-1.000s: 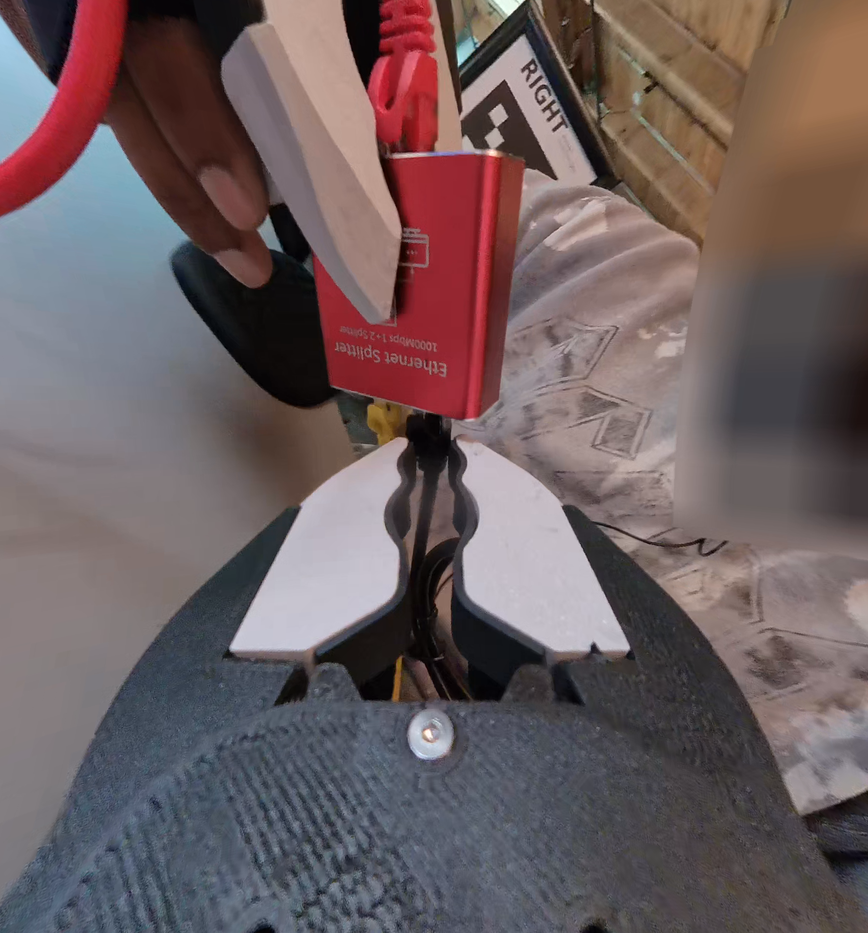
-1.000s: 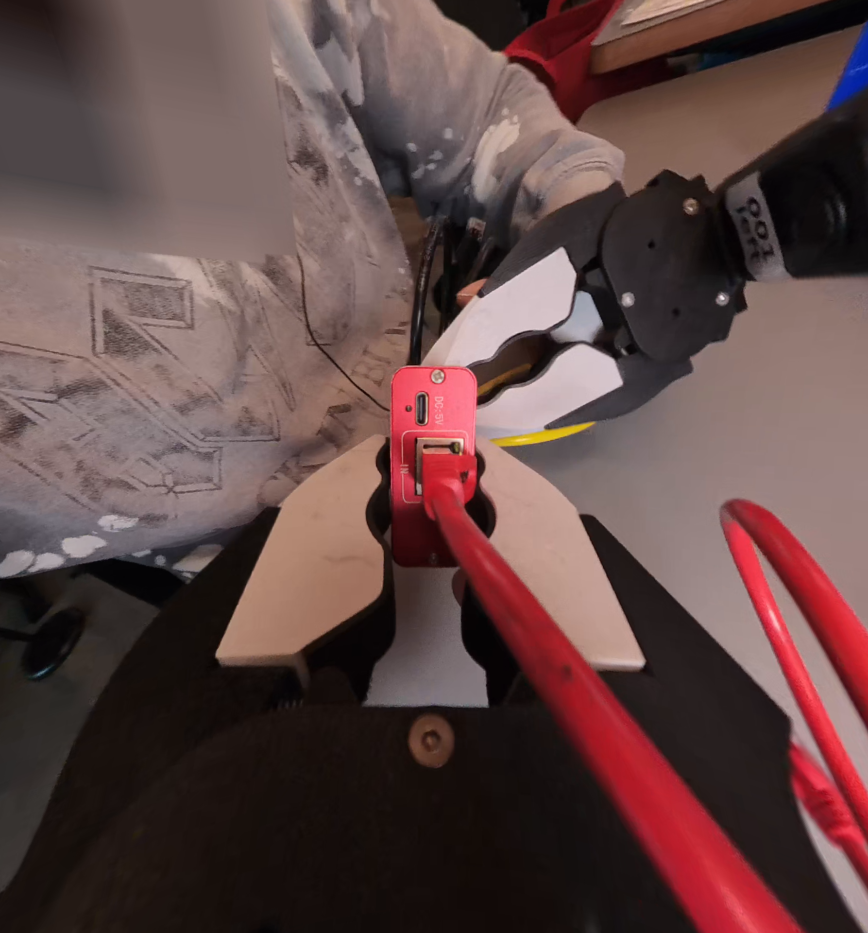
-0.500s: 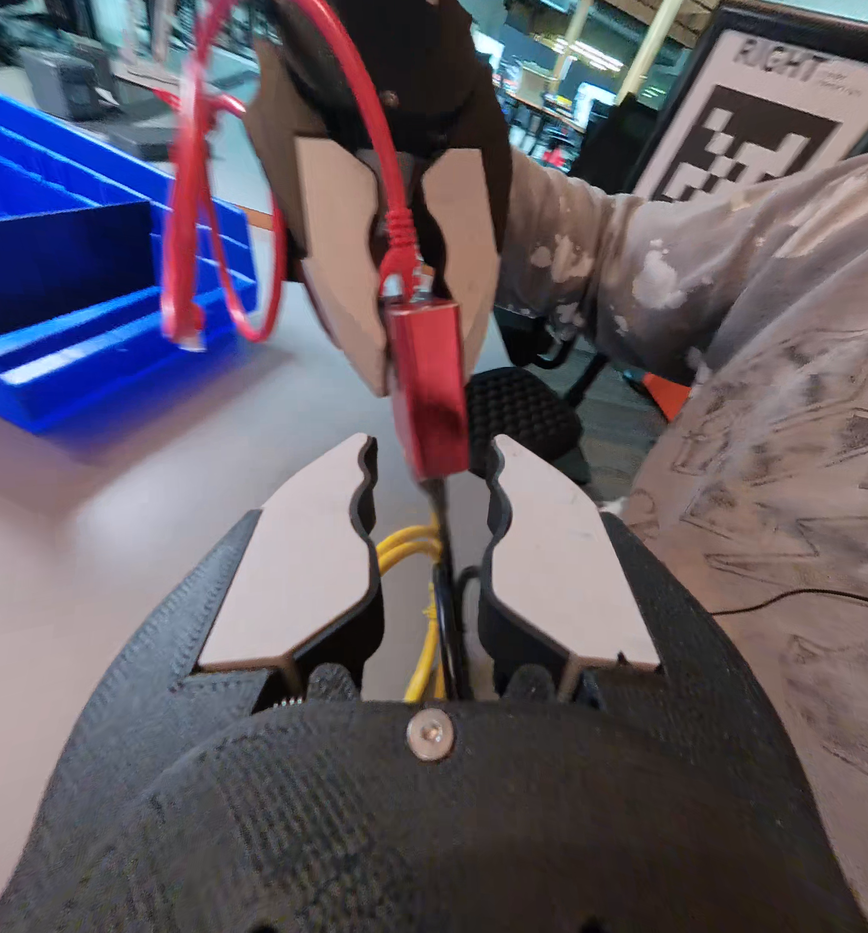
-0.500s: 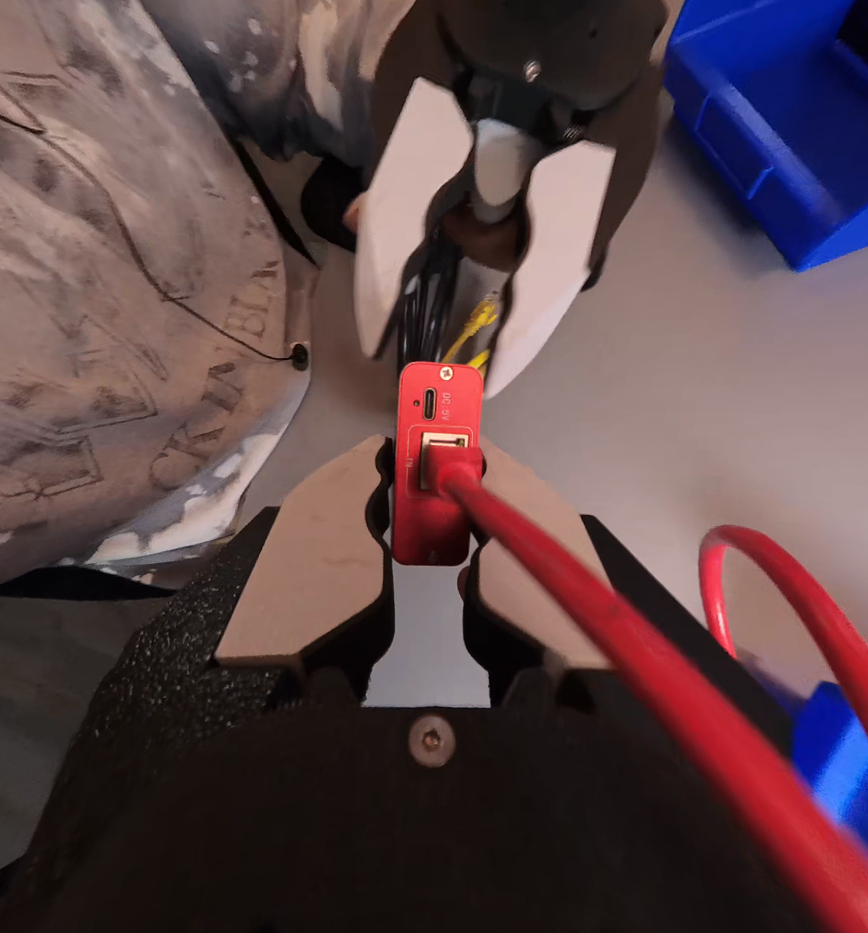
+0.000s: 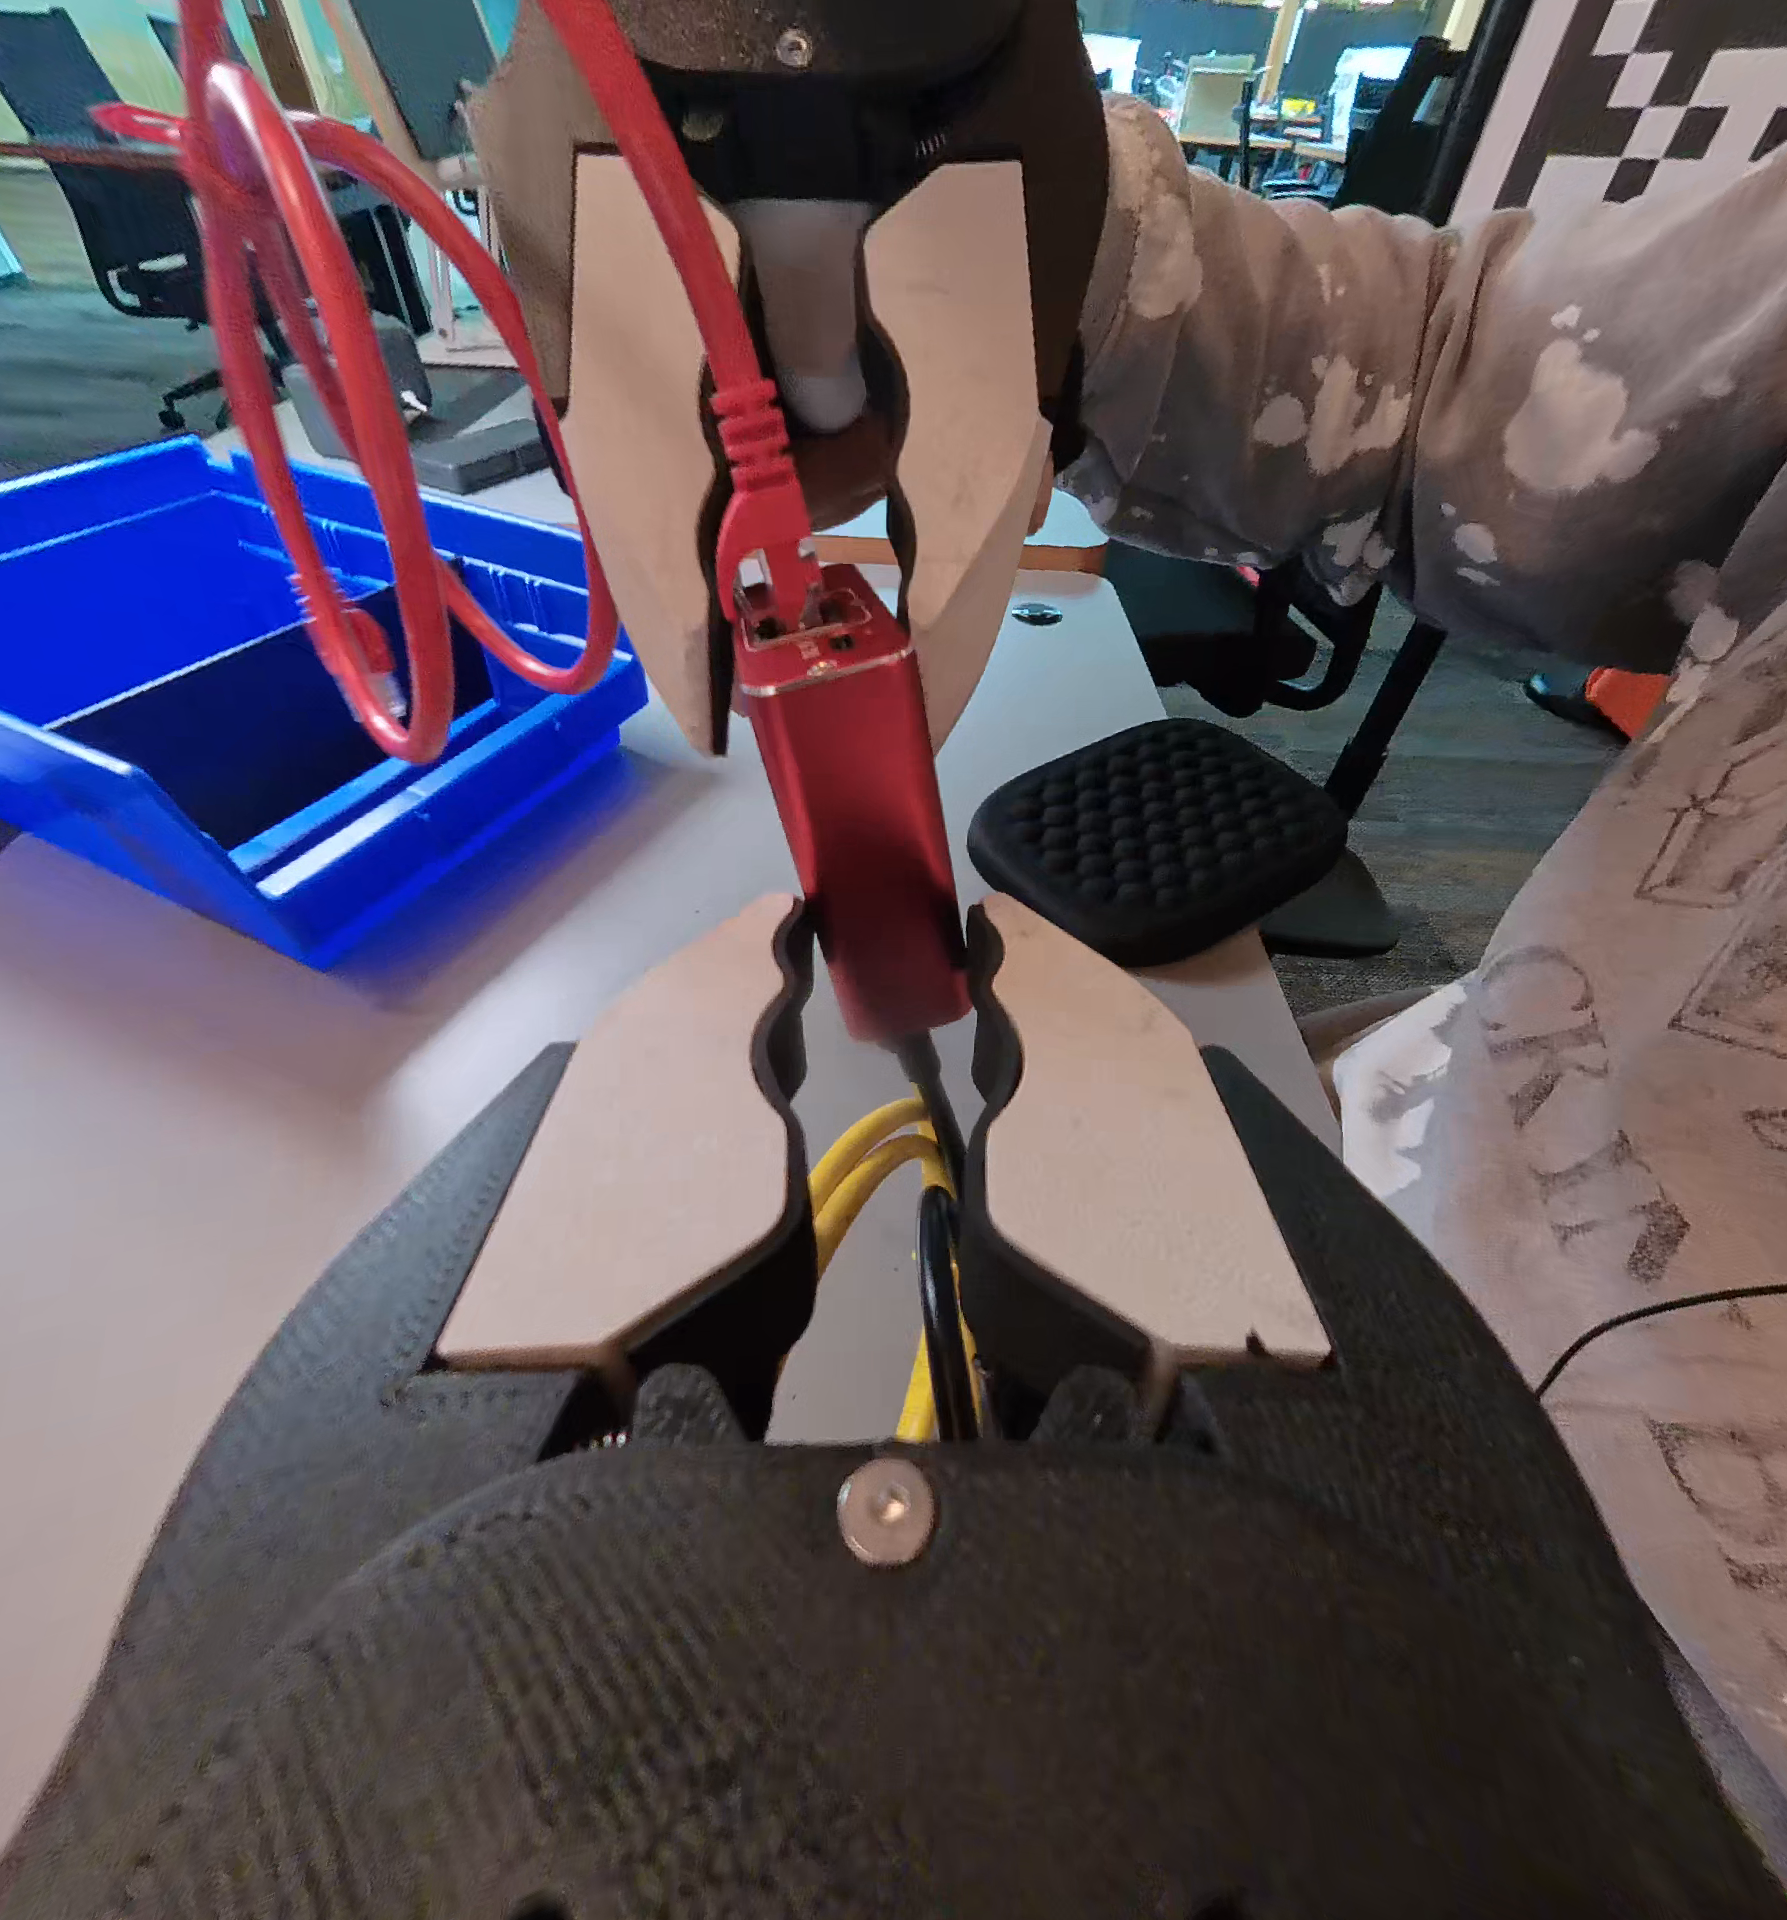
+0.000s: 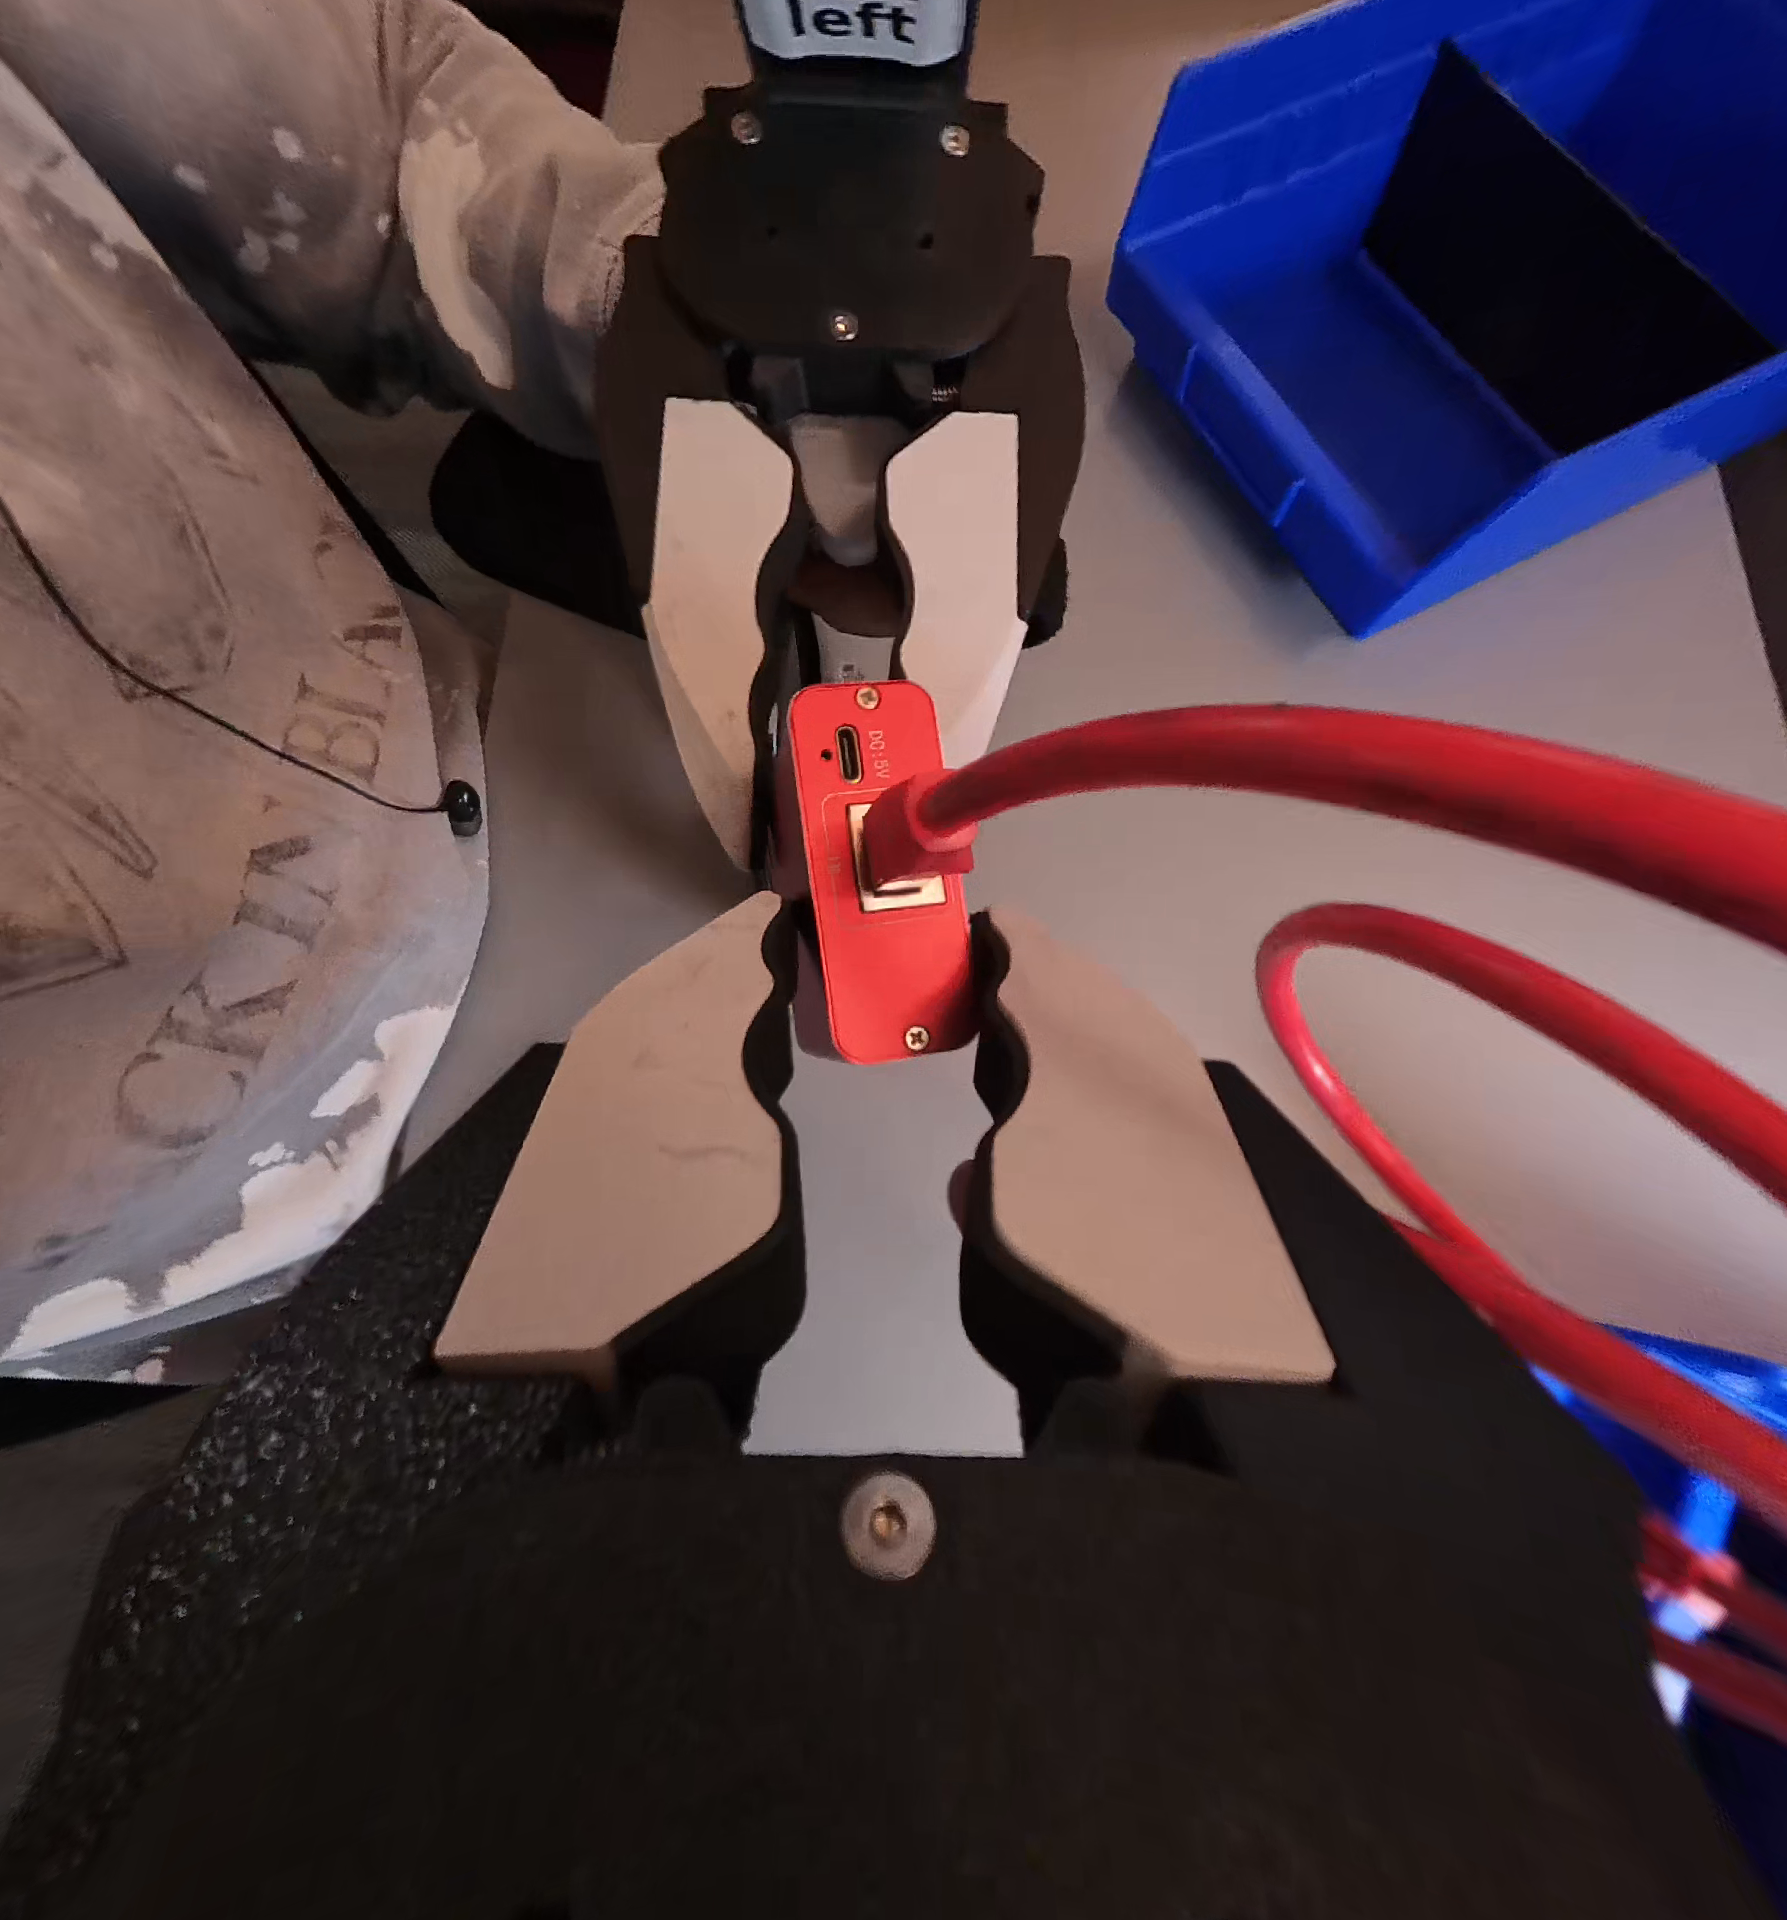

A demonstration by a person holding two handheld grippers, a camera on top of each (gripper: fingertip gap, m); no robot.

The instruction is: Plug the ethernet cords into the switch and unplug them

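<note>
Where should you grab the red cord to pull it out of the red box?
Probably by the red plug, not the loose red cord. The plug is short and stiff and stands out of the red box, so pinch its flat sides from the port end. The right gripper and left gripper hold the box.

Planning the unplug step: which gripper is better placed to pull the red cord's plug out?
Right, probably. The red plug sits just beyond the fingertips of the right gripper, while the left gripper clamps the opposite end of the red switch, steadying it.
</note>
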